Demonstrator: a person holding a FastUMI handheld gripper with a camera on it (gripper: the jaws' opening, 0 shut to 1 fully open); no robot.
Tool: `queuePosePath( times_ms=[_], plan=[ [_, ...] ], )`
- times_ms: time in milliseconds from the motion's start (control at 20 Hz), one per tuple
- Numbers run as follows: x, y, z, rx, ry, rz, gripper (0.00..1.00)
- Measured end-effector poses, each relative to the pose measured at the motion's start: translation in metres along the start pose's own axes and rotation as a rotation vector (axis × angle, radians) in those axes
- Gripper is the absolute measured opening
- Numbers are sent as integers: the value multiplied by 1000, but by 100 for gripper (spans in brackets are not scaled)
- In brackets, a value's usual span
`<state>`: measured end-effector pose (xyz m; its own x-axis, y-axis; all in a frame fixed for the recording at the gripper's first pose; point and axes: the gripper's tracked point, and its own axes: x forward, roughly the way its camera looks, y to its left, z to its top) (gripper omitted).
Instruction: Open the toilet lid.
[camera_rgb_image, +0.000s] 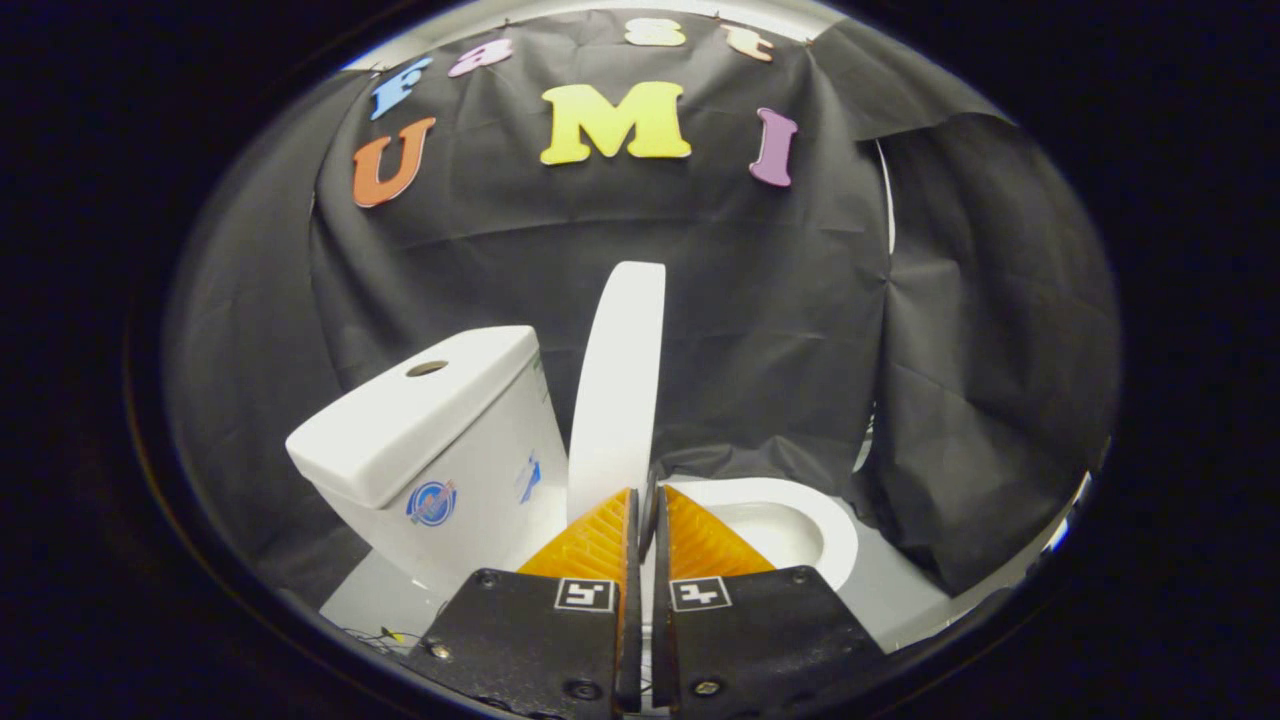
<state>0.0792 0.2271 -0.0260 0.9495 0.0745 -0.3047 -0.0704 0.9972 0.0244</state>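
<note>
Jaws (645, 510) drawn nearly together, just a thin gap between the two fingers, and the lower edge of the white oval plastic toilet lid (620, 390) sits right at their tips. A thin dark edge shows in that gap at the fingertips, but whether both fingers actually press on the lid is not clear from here, so clamp cannot be confirmed. Lid is raised, standing close to upright and seen almost edge-on, rising from just ahead of the jaws and leaning slightly toward the tank. White ceramic toilet tank (440, 450) stands just beside the lid on the left finger's side, touching or nearly touching it at the base; its flat cover has a round flush-button hole (427, 368) on top, and two small blue stickers (432, 502) sit on its front face. White ceramic toilet bowl (800, 520) lies open on the right finger's side, its rim and hollow exposed, partly hidden behind the right finger. Toilet rests on a pale grey floor (380, 600), with a few thin wires (385, 635) lying near the tank's foot. Crumpled black cloth wall (760, 330) hangs behind everything, well beyond the lid.
</note>
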Motion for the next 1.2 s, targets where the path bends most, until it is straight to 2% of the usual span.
queuePosePath(
  times_ms=[600, 950, 1100, 1150, 1200],
  plan=[
    [1, 43, 3, -110, 9, 12, 9],
    [4, 64, 0, -251, -30, 26, 13],
    [4, 67, -1, -299, -39, 68, 15],
    [1, 66, 2, -287, -49, 86, 22],
    [-4, 66, 9, -264, -68, 111, 23]
  ],
)
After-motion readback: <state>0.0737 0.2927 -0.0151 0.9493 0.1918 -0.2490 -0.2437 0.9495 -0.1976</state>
